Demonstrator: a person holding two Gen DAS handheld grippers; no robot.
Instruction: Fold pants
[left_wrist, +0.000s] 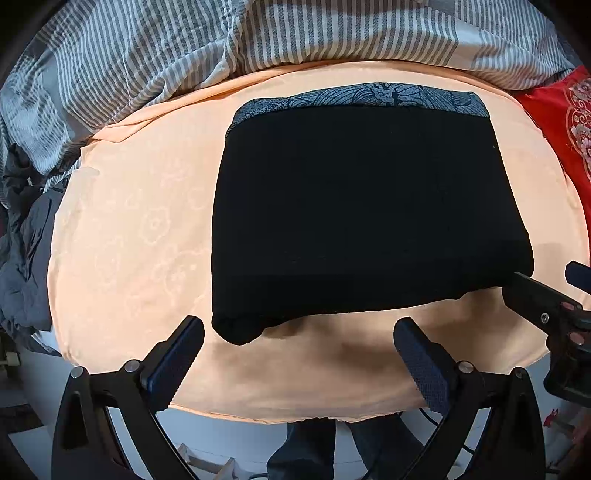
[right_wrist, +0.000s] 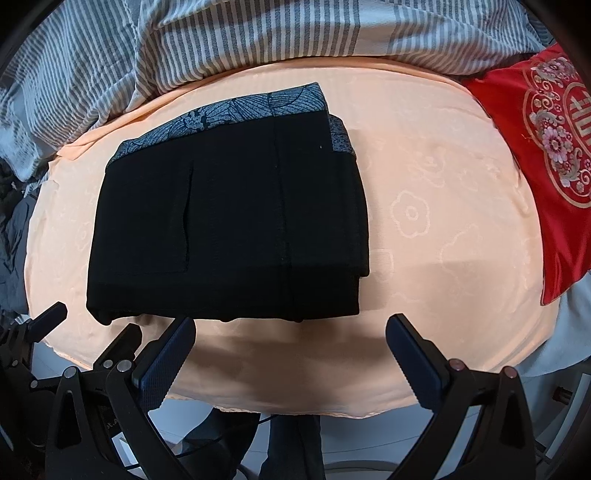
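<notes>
The black pants (left_wrist: 362, 210) lie folded into a compact rectangle on the peach sheet (left_wrist: 140, 229), a grey patterned waistband (left_wrist: 369, 96) showing along the far edge. They also show in the right wrist view (right_wrist: 229, 221). My left gripper (left_wrist: 299, 332) is open and empty, just short of the fold's near edge. My right gripper (right_wrist: 291, 328) is open and empty, near the pants' near right corner. The right gripper also shows at the right edge of the left wrist view (left_wrist: 546, 291).
A grey-and-white striped duvet (left_wrist: 184, 48) is bunched along the far side. A red embroidered pillow (right_wrist: 546, 155) lies at the right. Dark clothing (left_wrist: 26, 236) is piled at the left. The bed's near edge (left_wrist: 295, 417) drops to the floor.
</notes>
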